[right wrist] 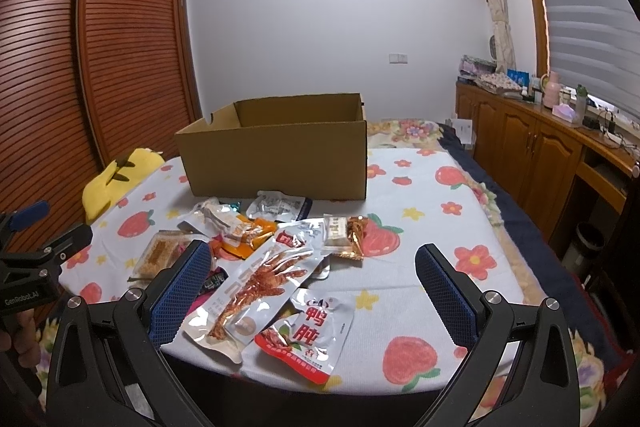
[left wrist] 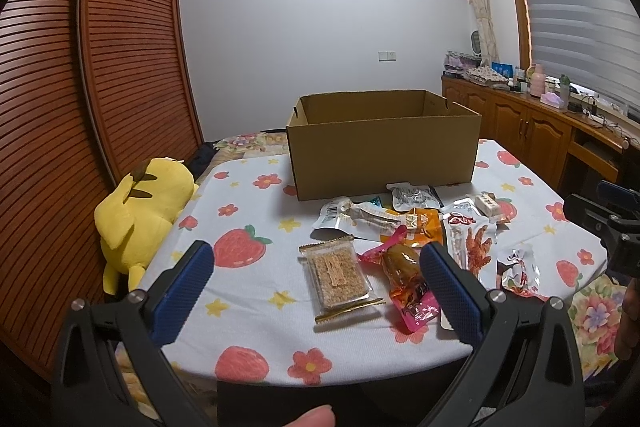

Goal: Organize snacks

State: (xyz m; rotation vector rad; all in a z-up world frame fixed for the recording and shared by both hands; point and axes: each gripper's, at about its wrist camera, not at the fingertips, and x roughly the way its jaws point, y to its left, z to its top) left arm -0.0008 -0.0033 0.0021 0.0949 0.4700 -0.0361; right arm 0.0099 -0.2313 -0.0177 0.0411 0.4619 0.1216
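An open cardboard box (left wrist: pixel 384 147) (right wrist: pixel 276 155) stands at the far side of the table. In front of it lies a loose pile of snack packets: a clear-wrapped sesame bar (left wrist: pixel 338 277), a pink packet with a brown snack (left wrist: pixel 404 279), an orange packet (left wrist: pixel 424 225), a silver chicken-foot packet (right wrist: pixel 260 291) and a red-and-white packet (right wrist: pixel 310 333). My left gripper (left wrist: pixel 316 279) hovers open above the near packets. My right gripper (right wrist: pixel 314 287) is open too, held over the silver and red-and-white packets. Neither holds anything.
A strawberry-print cloth (left wrist: pixel 248 227) covers the table. A yellow plush toy (left wrist: pixel 140 211) lies at its left edge beside a slatted wooden wardrobe (left wrist: pixel 120 47). Wooden cabinets (right wrist: pixel 532 147) with clutter run along the right wall, and a small bin (right wrist: pixel 586 239) stands below them.
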